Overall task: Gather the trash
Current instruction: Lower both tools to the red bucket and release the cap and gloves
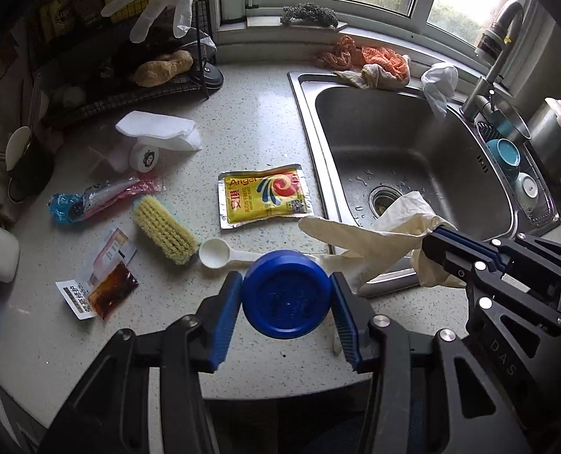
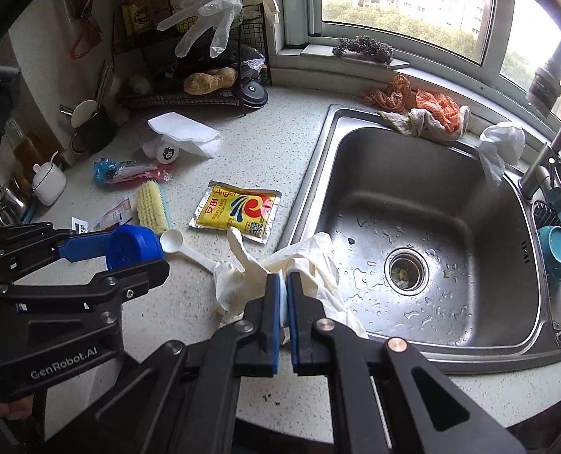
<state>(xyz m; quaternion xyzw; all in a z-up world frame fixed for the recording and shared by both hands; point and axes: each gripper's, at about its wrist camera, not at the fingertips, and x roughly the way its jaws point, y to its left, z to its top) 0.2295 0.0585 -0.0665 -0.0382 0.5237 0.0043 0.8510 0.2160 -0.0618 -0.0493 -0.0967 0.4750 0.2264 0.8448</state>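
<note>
Right now both hands are full: the left gripper (image 1: 286, 299) clamps a blue cap (image 1: 286, 295) above the counter (image 1: 242, 132), while the right gripper (image 2: 284, 283) pinches a limp cream glove (image 2: 318, 261) trailing leftward over the sink (image 2: 431, 204) edge.

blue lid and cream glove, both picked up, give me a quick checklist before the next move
1. Left gripper closed on the blue lid: ok, a pad on each side.
2. Right gripper closed on the cream glove: ok, pinched between the pads.
3. Glove clear of the sink: not ok, it drapes over the rim.
4. Glove clear of the white spoon: cannot tell, they overlap.
5. Trash bin located: cannot tell, none in view.
6. Trash left: not ok, yellow packet and sauce sachet lie on the counter.
</note>
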